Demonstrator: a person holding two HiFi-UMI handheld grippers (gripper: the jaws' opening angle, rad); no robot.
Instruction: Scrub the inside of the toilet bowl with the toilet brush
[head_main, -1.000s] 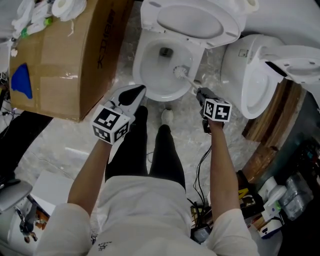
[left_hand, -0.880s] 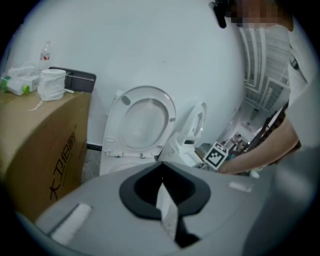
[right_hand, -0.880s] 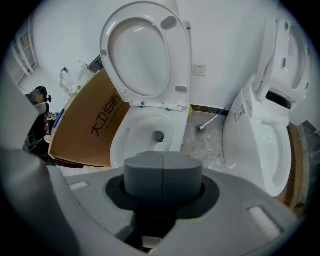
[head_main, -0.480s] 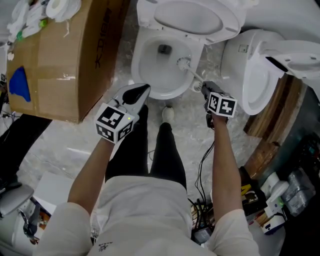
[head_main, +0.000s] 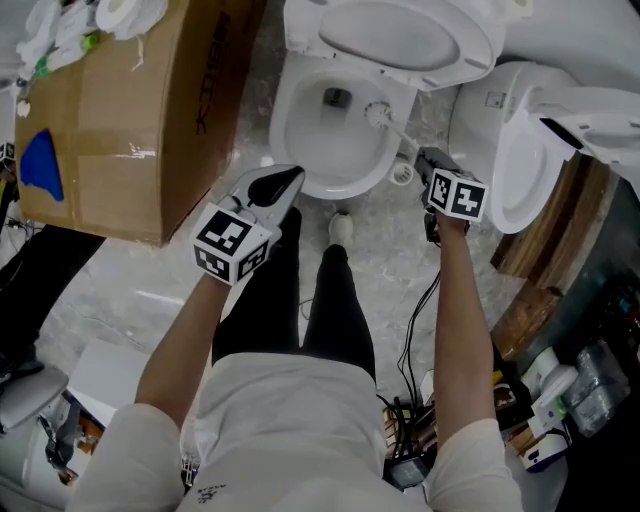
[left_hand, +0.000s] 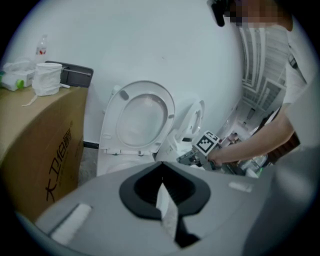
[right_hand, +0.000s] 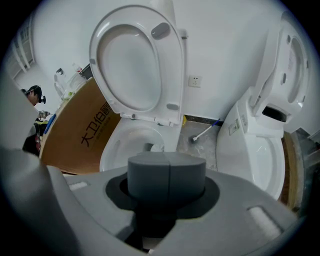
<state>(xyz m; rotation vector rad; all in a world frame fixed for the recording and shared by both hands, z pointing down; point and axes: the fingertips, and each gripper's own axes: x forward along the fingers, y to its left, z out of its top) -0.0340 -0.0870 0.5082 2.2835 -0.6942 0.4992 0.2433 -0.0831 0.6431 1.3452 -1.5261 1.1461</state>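
Toilet bowl of white ceramic (head_main: 300, 150): seat and lid are raised, so the inside is left open. The long-handled white toilet brush (head_main: 378, 113) is clamped in the right gripper (head_main: 428, 160). Its head is set on the bowl's right inner wall, judged for scrubbing. The left gripper (head_main: 285, 180) is held closed and empty near the front rim.

Surroundings: the left side is crowded by a brown cardboard box (head_main: 130, 110). The right arm's swing is hemmed by a second white toilet (head_main: 520, 160).

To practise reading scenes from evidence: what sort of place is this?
Probably a storeroom or test space for bathroom fixtures: an open toilet and a second toilet stand side by side, a large cardboard box beside them, loose cables on the floor.
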